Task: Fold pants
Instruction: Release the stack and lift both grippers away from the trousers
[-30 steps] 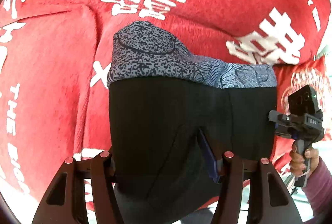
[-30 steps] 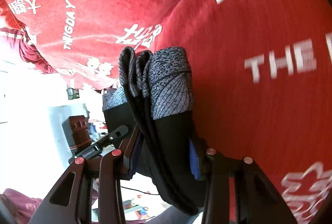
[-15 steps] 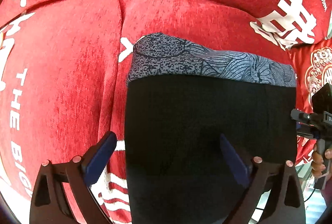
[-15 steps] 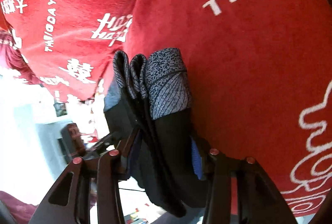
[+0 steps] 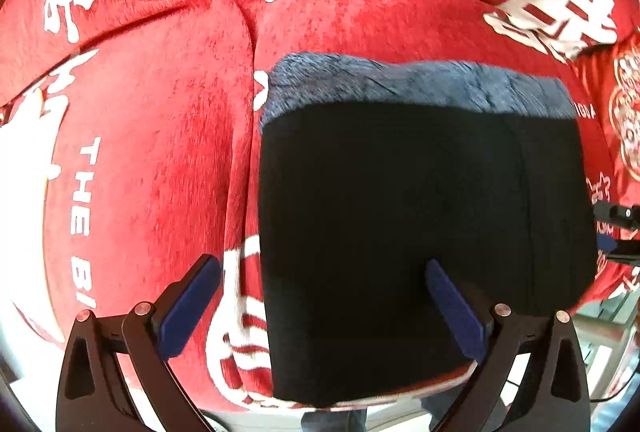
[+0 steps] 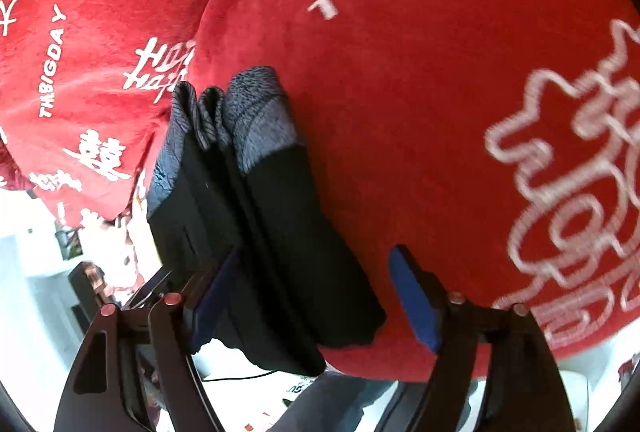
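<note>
A red cushion (image 5: 152, 152) with white lettering fills both views. The left gripper (image 5: 324, 312) stands wide, released, straddling the pants' (image 5: 420, 232) near edge. The right gripper (image 6: 316, 296) is opening off their side. The pants lie folded on the cushion, seemingly placed there to rest.

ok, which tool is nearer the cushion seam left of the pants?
Left. The left tool hangs open over the pants' seam-side edge, beside the cushion seam; the right tool's jaws are opening around their far edge.
</note>
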`<state>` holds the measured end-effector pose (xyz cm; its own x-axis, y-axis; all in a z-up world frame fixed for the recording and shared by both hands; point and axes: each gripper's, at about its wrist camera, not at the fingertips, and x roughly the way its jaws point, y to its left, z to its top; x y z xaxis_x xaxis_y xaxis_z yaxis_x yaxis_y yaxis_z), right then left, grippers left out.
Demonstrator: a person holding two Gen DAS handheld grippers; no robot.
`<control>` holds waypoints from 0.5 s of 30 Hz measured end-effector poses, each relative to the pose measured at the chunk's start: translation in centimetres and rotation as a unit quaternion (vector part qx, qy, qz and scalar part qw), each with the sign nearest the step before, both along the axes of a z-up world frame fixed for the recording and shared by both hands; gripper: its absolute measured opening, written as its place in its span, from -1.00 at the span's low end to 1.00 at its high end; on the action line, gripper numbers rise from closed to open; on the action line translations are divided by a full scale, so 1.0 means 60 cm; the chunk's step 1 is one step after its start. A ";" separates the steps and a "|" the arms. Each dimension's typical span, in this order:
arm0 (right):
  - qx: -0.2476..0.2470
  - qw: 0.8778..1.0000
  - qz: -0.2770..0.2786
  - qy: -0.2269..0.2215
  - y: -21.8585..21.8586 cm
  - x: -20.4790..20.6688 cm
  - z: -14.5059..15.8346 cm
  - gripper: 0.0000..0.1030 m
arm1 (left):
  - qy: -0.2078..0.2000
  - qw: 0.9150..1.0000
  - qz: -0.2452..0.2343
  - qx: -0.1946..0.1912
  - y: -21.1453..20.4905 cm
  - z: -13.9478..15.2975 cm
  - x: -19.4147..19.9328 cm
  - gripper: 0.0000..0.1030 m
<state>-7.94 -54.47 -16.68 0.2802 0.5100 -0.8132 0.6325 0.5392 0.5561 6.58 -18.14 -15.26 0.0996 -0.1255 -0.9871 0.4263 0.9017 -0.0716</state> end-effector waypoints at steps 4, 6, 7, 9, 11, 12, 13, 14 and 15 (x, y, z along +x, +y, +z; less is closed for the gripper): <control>-0.079 0.996 0.011 0.025 0.017 -0.024 0.038 0.69 | -0.020 0.999 -0.003 0.027 0.005 0.019 -0.029 0.99; -0.118 0.992 0.030 0.035 0.031 -0.029 0.052 0.70 | -0.023 0.999 0.002 0.037 0.011 0.026 -0.040 0.99; -0.134 0.989 0.039 0.039 0.040 -0.033 0.060 0.70 | -0.026 0.999 0.006 0.043 0.014 0.031 -0.046 0.99; -0.161 0.985 0.052 0.045 0.060 -0.039 0.076 0.71 | -0.029 0.998 0.014 0.055 0.022 0.045 -0.057 0.99; -0.184 0.979 0.065 0.054 0.077 -0.041 0.090 0.72 | -0.031 0.998 0.019 0.057 0.030 0.063 -0.069 0.99; -0.195 0.976 0.071 0.058 0.085 -0.041 0.097 0.72 | -0.031 0.998 0.019 0.055 0.032 0.073 -0.075 0.99; -0.211 0.972 0.082 0.062 0.099 -0.042 0.110 0.72 | -0.033 0.998 0.017 0.054 0.034 0.085 -0.081 0.99; -0.220 0.970 0.088 0.061 0.107 -0.042 0.121 0.72 | -0.038 0.998 0.016 0.056 0.036 0.102 -0.089 0.99; -0.226 0.968 0.094 0.060 0.117 -0.043 0.131 0.72 | -0.041 0.997 0.015 0.057 0.036 0.111 -0.094 0.99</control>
